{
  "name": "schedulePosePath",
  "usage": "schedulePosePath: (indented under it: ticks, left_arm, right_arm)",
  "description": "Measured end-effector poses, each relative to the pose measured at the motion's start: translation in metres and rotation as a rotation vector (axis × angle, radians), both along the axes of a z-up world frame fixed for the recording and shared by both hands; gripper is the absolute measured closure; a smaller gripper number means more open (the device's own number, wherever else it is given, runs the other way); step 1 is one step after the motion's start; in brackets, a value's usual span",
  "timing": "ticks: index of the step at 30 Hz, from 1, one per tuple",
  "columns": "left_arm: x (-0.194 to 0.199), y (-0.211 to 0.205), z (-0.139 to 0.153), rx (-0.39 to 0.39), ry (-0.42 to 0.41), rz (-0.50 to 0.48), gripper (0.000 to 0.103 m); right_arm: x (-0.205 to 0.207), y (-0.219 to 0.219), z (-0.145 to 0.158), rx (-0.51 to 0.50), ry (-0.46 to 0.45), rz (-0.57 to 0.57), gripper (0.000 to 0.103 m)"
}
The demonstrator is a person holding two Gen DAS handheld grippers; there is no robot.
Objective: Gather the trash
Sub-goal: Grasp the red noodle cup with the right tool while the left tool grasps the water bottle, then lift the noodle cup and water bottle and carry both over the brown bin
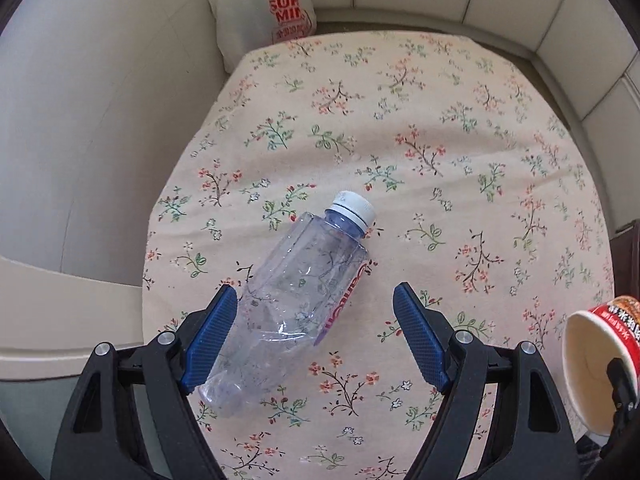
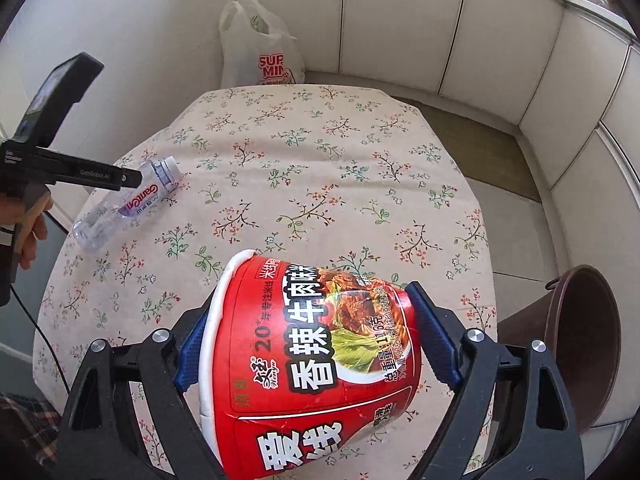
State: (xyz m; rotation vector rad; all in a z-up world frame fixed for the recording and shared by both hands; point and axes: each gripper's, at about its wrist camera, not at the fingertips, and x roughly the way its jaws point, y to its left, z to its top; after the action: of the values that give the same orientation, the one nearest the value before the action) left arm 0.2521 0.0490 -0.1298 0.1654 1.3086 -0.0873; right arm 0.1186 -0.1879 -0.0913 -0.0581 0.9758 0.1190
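Note:
A clear, crushed plastic bottle (image 1: 304,292) with a white cap lies on its side on the floral tablecloth (image 1: 440,140). My left gripper (image 1: 314,289) hovers over it, open, one blue finger on either side of the bottle's body. The right wrist view shows the same bottle (image 2: 128,204) at the table's left edge, under the left gripper (image 2: 136,179). My right gripper (image 2: 310,300) is shut on a red instant-noodle cup (image 2: 312,360), which is tilted on its side off the table. The cup's open mouth (image 1: 596,364) shows at the lower right of the left wrist view.
A white plastic bag (image 2: 260,52) with red print stands on the floor behind the table against the tiled wall. A brown bin (image 2: 580,340) stands on the floor to the table's right. A person's hand (image 2: 36,220) holds the left gripper's handle.

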Motion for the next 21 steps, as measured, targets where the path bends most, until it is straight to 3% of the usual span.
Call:
schedulePosePath:
  ticks: [4, 8, 18, 21]
  left_arm:
    - [0.013, -0.011, -0.021, 0.049, 0.074, -0.069, 0.025]
    - [0.023, -0.017, -0.04, 0.146, 0.126, -0.113, 0.025]
    - [0.03, -0.001, -0.062, 0.192, 0.216, -0.12, 0.025]
    - [0.028, 0.005, -0.066, 0.19, 0.223, -0.132, 0.034]
  right_arm:
    - [0.01, 0.002, -0.002, 0.026, 0.005, -0.005, 0.021]
    - [0.017, 0.001, -0.005, 0.041, 0.012, -0.014, 0.021]
    - [0.021, -0.001, -0.006, 0.039, 0.017, -0.017, 0.021]
    - [0.02, -0.001, -0.005, 0.03, 0.014, -0.014, 0.021]
